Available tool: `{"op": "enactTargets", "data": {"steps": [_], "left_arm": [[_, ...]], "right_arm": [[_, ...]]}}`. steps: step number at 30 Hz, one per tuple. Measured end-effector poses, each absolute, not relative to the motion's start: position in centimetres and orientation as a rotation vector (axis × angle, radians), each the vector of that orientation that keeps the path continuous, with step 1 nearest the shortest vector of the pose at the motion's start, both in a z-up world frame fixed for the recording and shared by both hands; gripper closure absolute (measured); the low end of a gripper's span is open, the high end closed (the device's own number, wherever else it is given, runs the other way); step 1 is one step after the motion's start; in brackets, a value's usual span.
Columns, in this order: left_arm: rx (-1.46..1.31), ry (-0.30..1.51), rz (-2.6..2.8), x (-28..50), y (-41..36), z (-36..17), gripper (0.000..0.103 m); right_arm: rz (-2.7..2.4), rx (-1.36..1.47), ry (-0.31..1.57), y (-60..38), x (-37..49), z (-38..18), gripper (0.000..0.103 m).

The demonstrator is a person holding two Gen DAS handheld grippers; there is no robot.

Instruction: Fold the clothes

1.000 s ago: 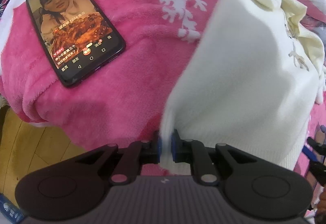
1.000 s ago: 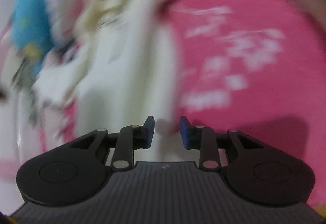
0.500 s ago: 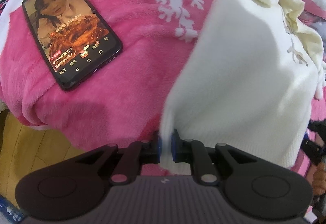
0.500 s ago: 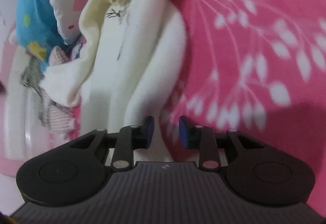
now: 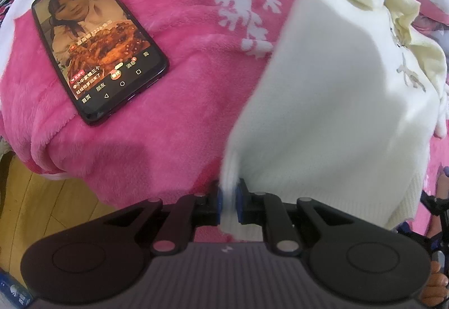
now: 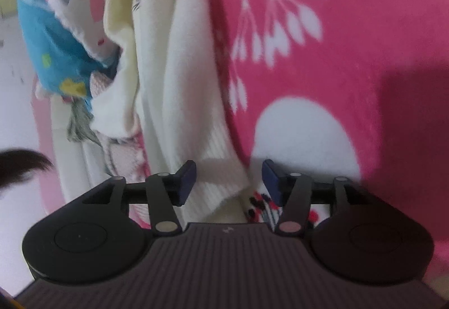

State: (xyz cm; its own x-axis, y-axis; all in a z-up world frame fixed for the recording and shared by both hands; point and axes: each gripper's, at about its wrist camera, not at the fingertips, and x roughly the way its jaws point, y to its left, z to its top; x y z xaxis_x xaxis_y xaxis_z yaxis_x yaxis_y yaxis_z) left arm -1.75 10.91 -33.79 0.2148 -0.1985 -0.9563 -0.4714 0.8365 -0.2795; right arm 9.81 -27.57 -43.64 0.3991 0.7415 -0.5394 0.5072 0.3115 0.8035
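Lying across a pink fleece blanket (image 5: 182, 126) with white leaf prints, the cream knit sweater (image 5: 336, 112) looks soft and thick, with a ribbed hem and a pale yellow ruffled collar (image 5: 407, 28) above small dark stitching. The left hand-held gripper (image 5: 228, 203) is pinched tight on a corner of the ribbed hem. The right hand-held gripper (image 6: 228, 182) has just been opening; its jaws stand apart with a ribbed cuff edge between them, unpressed. A lit phone (image 5: 98, 45) rests on the blanket, well apart from the sweater.
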Motion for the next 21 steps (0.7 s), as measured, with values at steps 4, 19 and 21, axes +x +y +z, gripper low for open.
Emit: {"op": "enactTargets", "data": {"steps": [4,19,21], "left_arm": [[-0.587,1.361,0.207,-2.3,10.7,-33.6,0.090],[-0.586,1.353,0.204,-4.2,10.1,-32.7,0.090],[-0.587,1.353,0.202,-4.4,10.1,-32.6,0.090]], "right_arm": [[0.246,1.445,1.214,-27.6,10.2,-44.7,0.046],[0.117,0.857,1.086,-32.5,7.7,-30.7,0.100],[0.046,0.697,1.161,-32.8,7.0,-30.5,0.100]]}}
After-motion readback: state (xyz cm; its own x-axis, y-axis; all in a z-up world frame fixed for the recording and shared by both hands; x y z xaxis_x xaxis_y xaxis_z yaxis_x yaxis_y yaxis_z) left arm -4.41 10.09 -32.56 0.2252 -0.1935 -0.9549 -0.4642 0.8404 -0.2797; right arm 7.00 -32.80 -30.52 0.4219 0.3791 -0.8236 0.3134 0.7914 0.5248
